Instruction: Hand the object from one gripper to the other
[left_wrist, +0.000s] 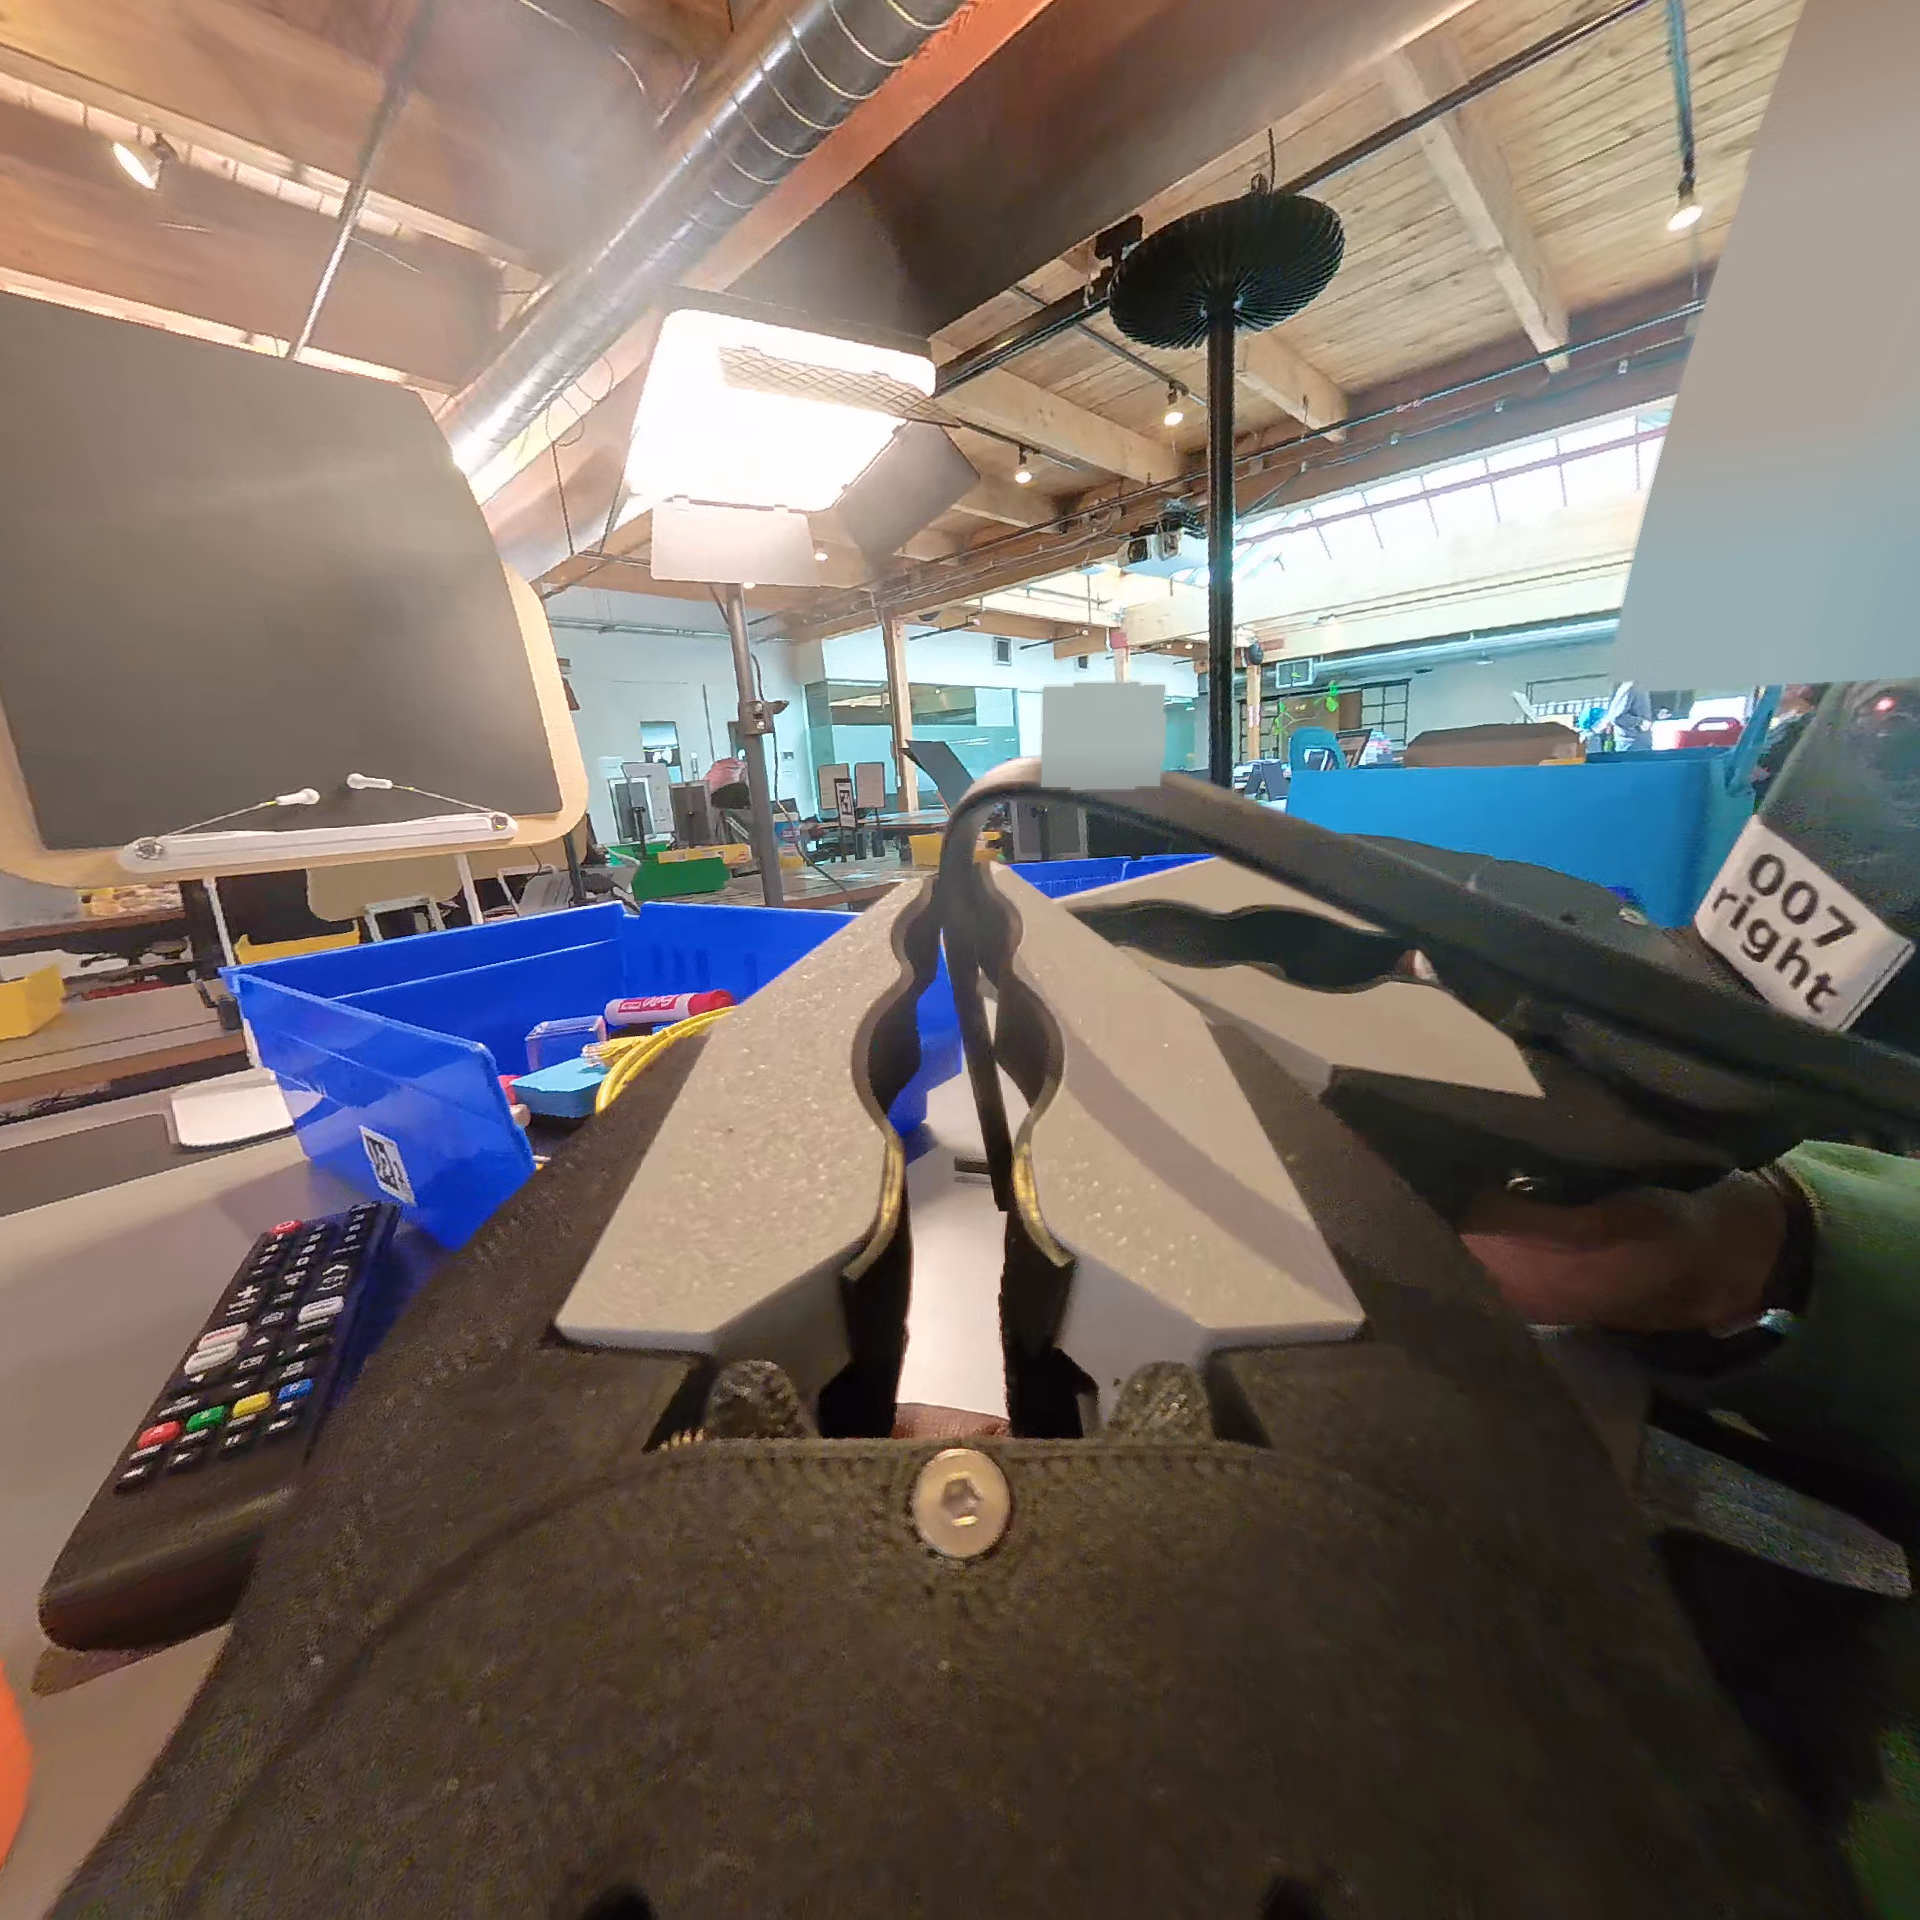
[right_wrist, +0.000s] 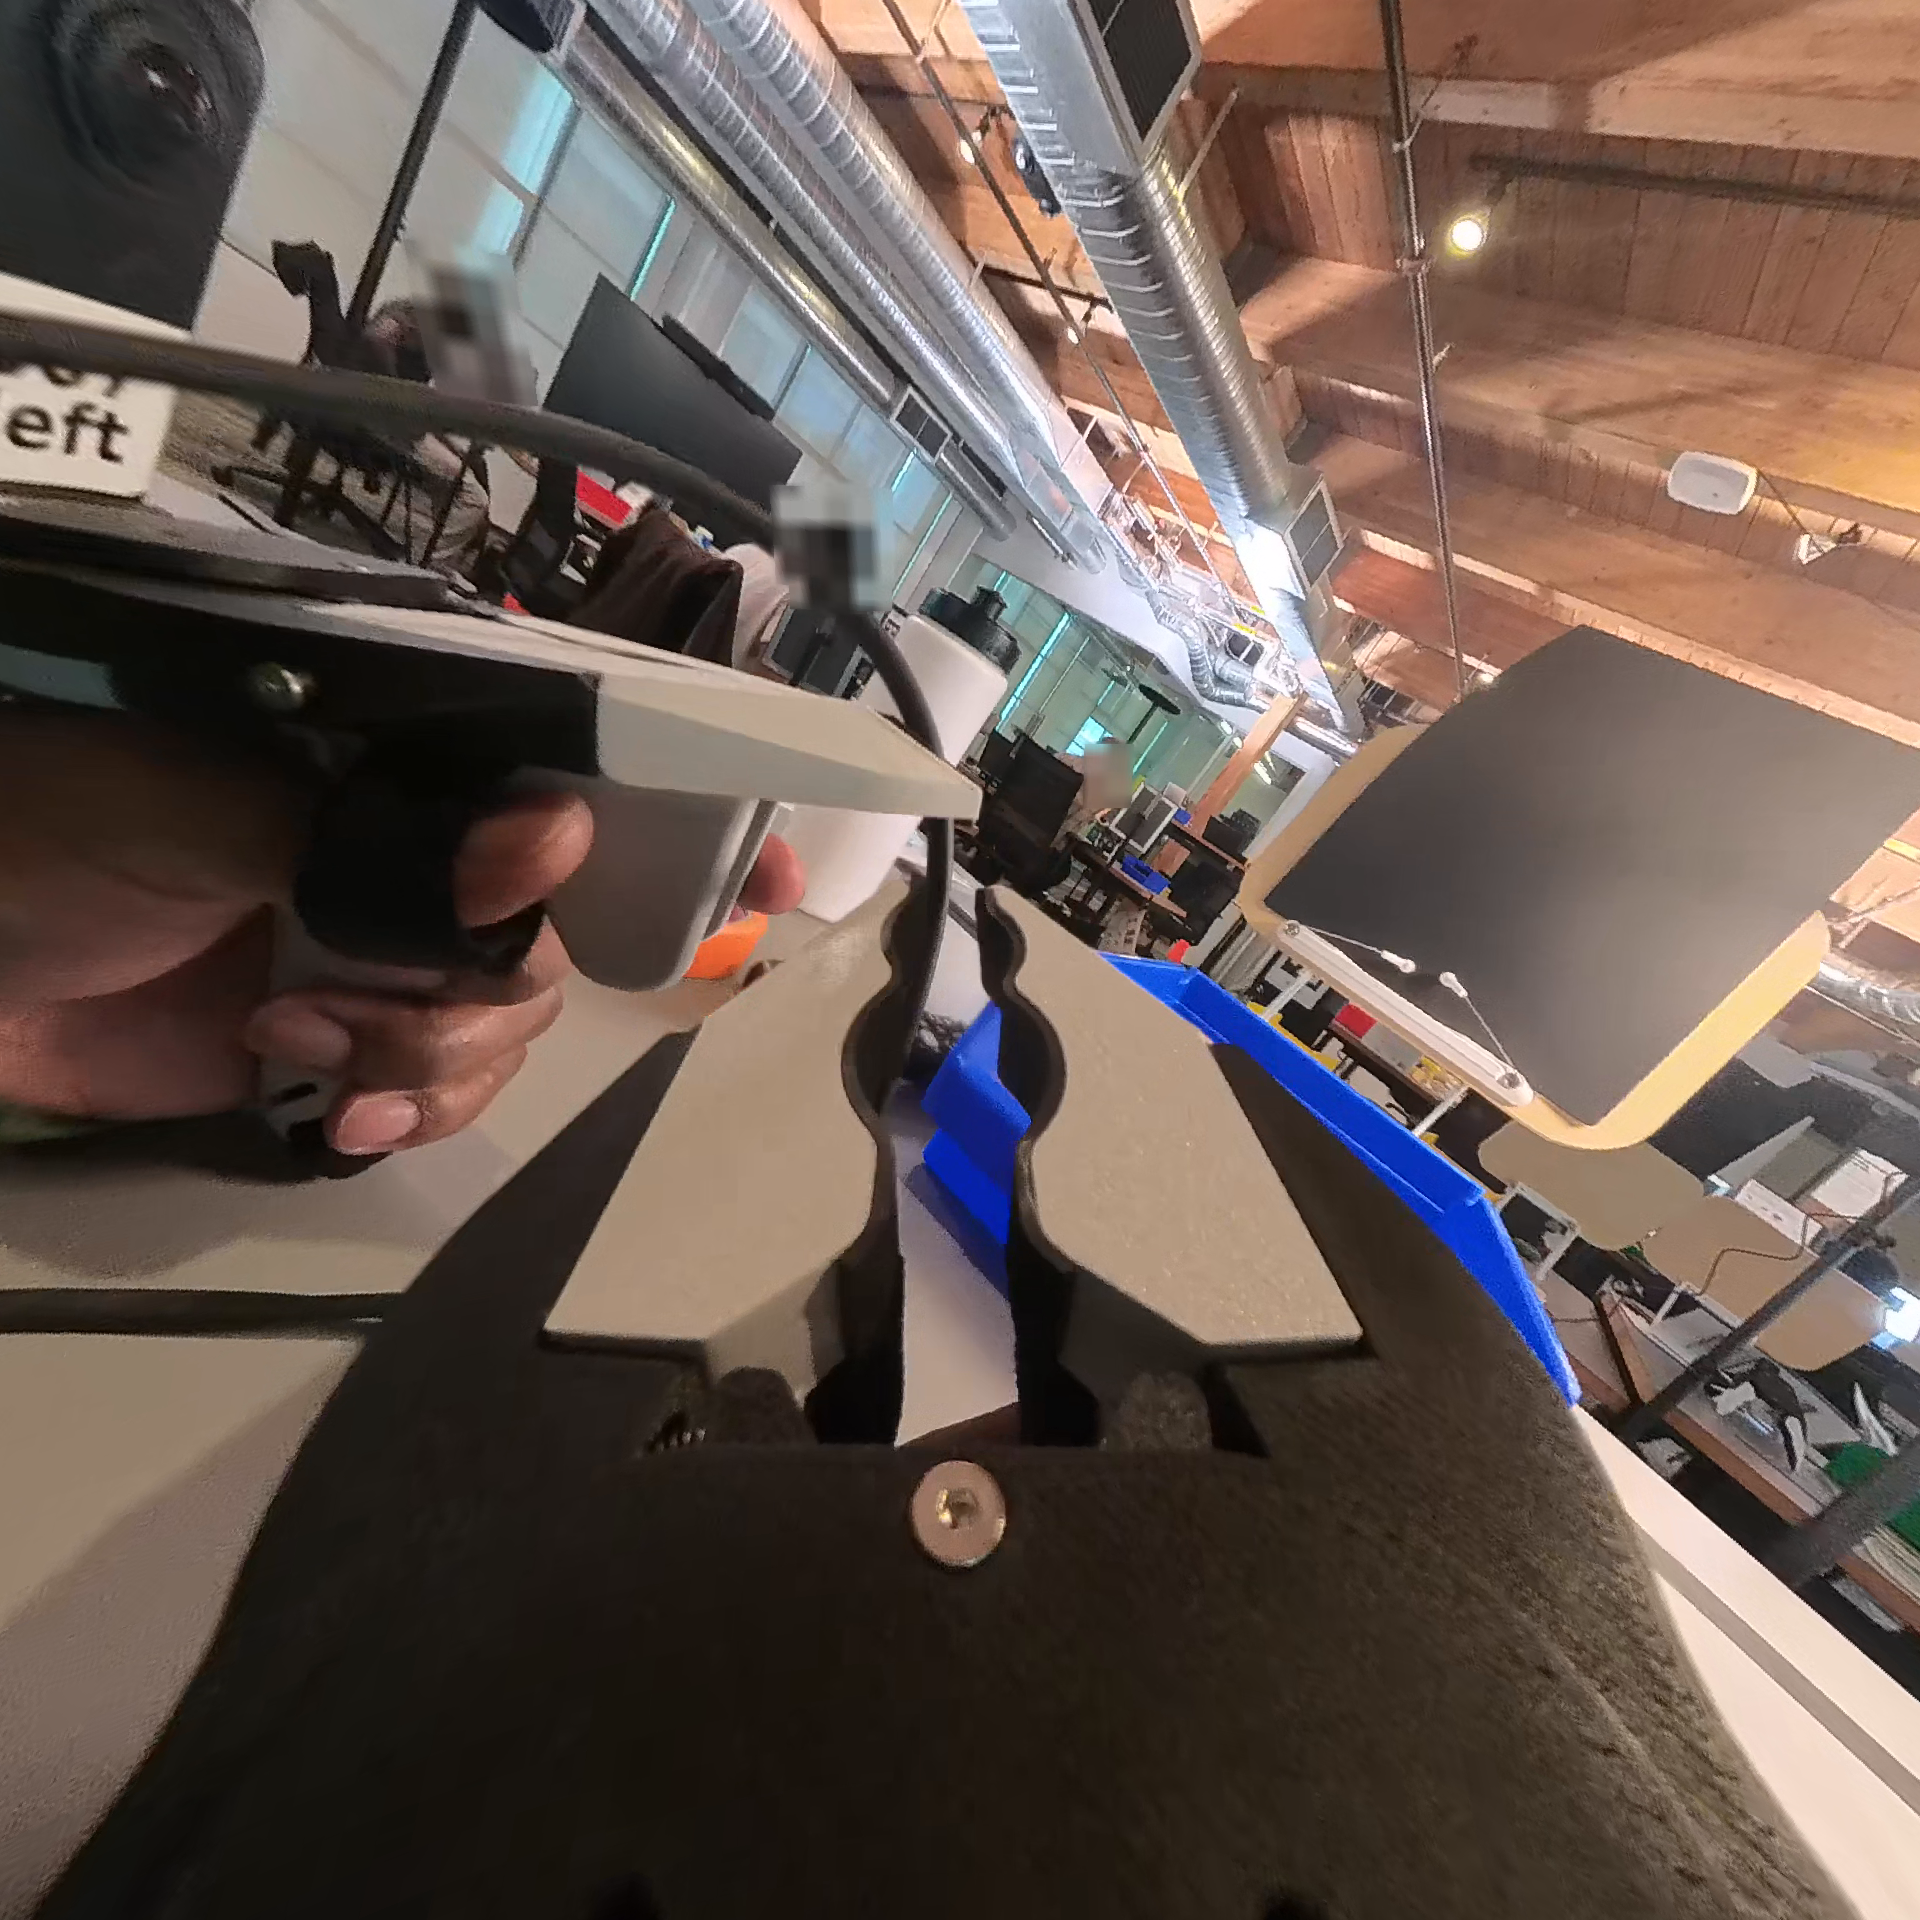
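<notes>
The object is a black cable (left_wrist: 977, 1049). In the left wrist view it runs down between my left gripper's (left_wrist: 956, 894) grey fingers, which are shut on it, then loops up and right over the right gripper's body. In the right wrist view the same cable (right_wrist: 933, 894) arcs from the left gripper's tip (right_wrist: 935, 800) down into the narrow gap of my right gripper (right_wrist: 945, 899). It lies against the left finger with daylight beside it, so the right jaws are slightly apart around it. Both grippers are held up above the table, tips close together.
A blue bin (left_wrist: 416, 1049) with a yellow cable, a marker and small items sits ahead on the grey table; it also shows in the right wrist view (right_wrist: 1351, 1101). A black remote control (left_wrist: 239, 1382) lies left. A white bottle (right_wrist: 956, 686) stands behind. A person's hand (right_wrist: 208, 935) grips the left handle. My left and right fingertips are right by each other.
</notes>
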